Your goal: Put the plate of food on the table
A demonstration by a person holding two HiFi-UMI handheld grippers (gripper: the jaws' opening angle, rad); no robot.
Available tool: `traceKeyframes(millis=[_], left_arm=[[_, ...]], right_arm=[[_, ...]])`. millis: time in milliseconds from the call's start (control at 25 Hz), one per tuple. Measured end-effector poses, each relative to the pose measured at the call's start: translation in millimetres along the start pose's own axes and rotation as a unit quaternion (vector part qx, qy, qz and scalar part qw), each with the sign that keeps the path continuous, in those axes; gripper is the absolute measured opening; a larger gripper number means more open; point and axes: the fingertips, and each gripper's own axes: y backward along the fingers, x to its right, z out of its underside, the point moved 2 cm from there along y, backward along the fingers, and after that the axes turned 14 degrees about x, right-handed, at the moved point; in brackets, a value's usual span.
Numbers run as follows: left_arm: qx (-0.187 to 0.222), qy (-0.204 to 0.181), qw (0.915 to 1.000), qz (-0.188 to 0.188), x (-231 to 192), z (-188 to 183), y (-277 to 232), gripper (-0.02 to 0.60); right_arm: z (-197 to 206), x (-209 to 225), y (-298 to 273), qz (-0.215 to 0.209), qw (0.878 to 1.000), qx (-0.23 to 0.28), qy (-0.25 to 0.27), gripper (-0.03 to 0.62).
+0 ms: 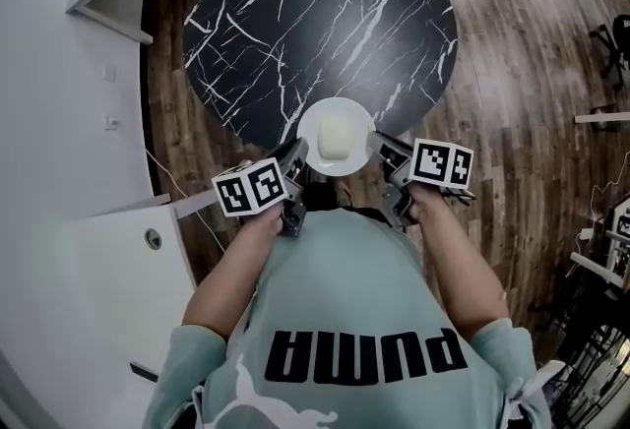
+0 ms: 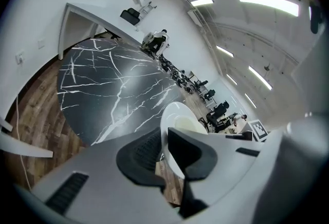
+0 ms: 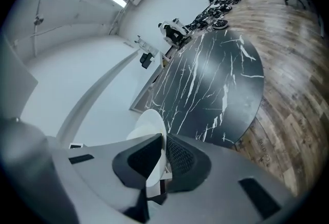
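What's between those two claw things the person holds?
A white plate with a pale lump of food on it. The left gripper and right gripper each pinch its rim, clearest in the head view.

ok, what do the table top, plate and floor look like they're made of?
The table: black marble or marble-look laminate, with white veins and a soft sheen; can't tell which. The plate: probably glazed white ceramic, going by its smooth gloss, though melamine is possible. The floor: wood planks or wood-look vinyl, with visible grain, plank seams and satin glare.
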Motion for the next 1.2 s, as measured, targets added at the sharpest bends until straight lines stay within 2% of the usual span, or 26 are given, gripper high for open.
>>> traceKeyframes(millis=[200, 600, 920, 1200], left_arm=[[-0.037, -0.011, 0.9986, 0.035, 8, -8, -30, 0.048], [-0.096, -0.022, 0.9919, 0.080, 5, -11, -76, 0.049], [-0.116, -0.034, 0.9903, 0.069, 5, -7, -102, 0.051], [-0.115, -0.031, 0.9925, 0.028, 0, 3, -140, 0.054]], right_arm=[[-23, 11, -2, 0.036, 0.999, 0.030, -0.004, 0.032], [-51, 32, -17, 0.089, 0.994, 0.058, 0.000, 0.032], [-69, 58, -37, 0.100, 0.994, 0.034, 0.009, 0.034], [-94, 89, -61, 0.099, 0.995, -0.011, 0.031, 0.034]])
